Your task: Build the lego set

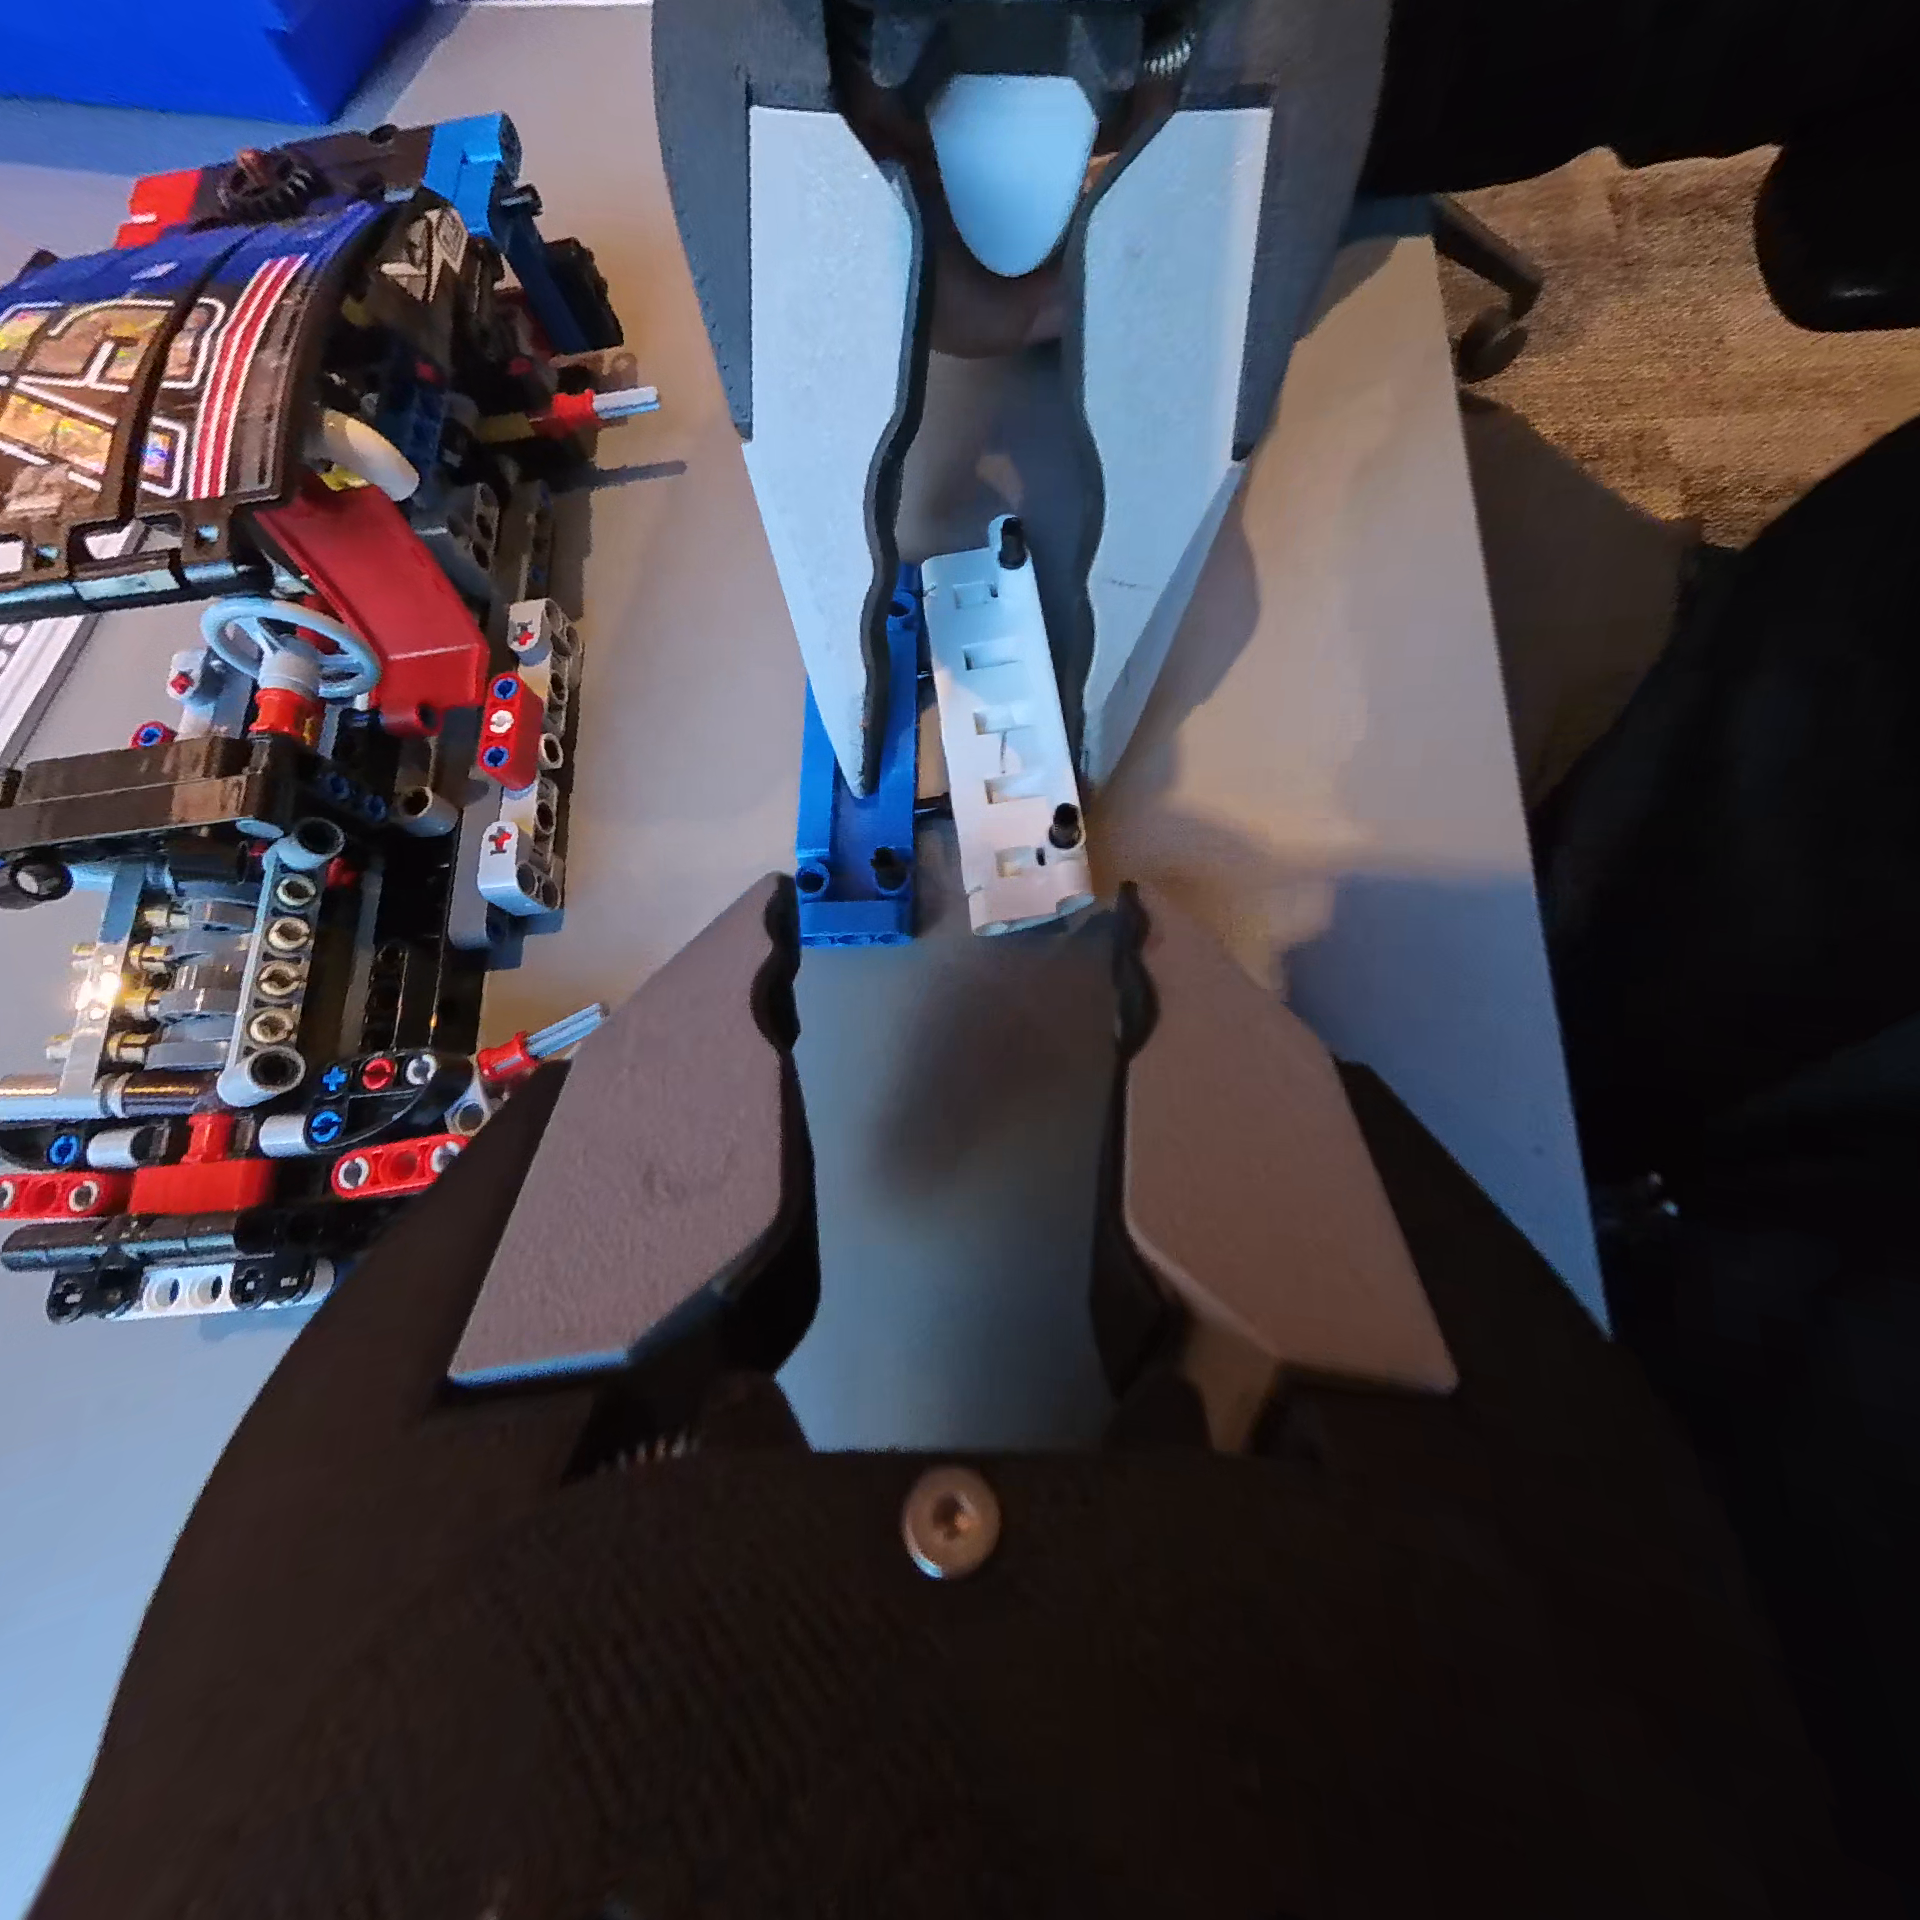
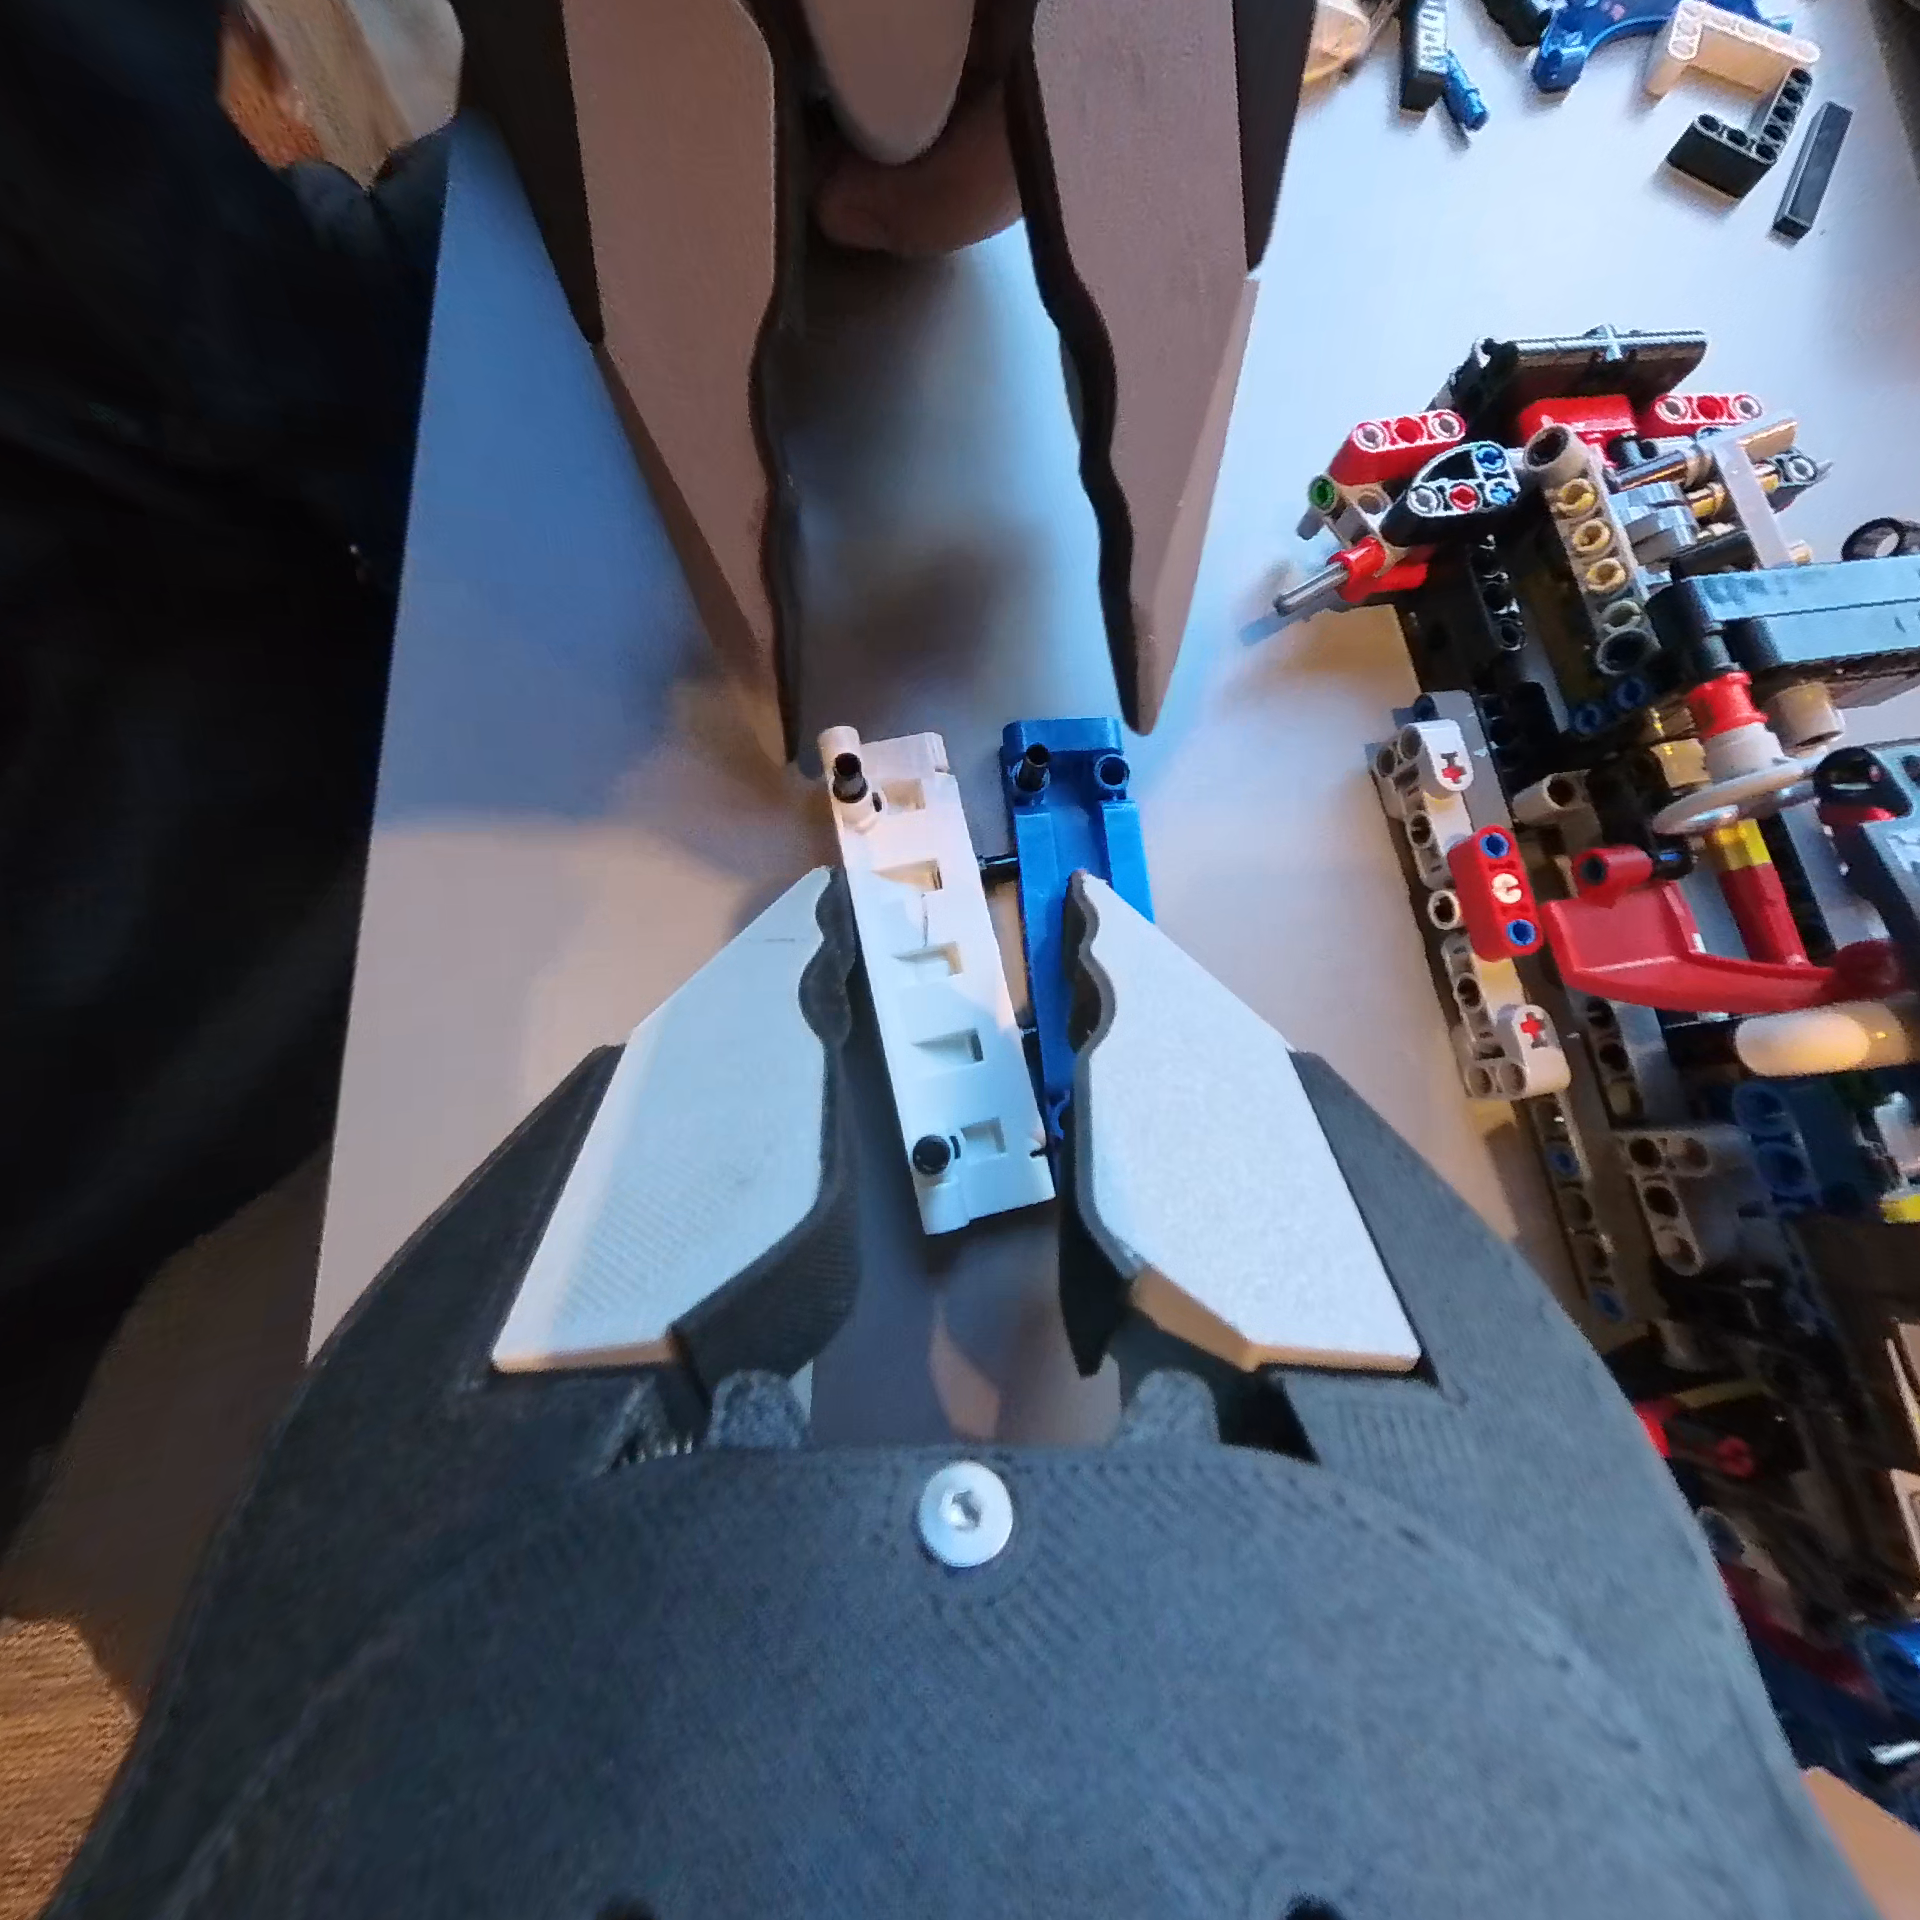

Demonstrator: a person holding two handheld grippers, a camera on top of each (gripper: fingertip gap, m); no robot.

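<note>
1. Left claw (image 1: 956,914): dark fingers spread wide, holding nothing. Its tips hover just short of the near ends of the two loose panels on the worktop (image 1: 675,644).
2. Blue panel (image 1: 857,831): long Technic piece lying flat on the pale worktop, side by side with the white panel, a thin gap between them crossed by a black pin.
3. White panel (image 1: 1013,727): long piece with square recesses along its face and a black pin at each end; lies beside the blue one, slightly tilted relative to it.
4. Right claw (image 2: 956,894): white-faced fingers partly open, straddling the white panel. The finger (image 2: 1101,977) on the blue side rests over the blue panel (image 2: 1081,821); the other sits at the white panel's (image 2: 935,987) outer edge. Whether the pads actually press the piece cannot be told.
5. Lego car (image 1: 260,727): partly built chassis in black, red, blue and grey, standing on the worktop well apart from the panels. A grey steering wheel (image 1: 286,649), a red seat part and a decorated curved body section show.
6. Loose pieces (image 2: 1745,114): black, blue and white beams scattered at the far corner of the worktop in the right wrist view.
7. Blue box (image 1: 208,52): at the far edge in the left wrist view, behind the car.
</note>
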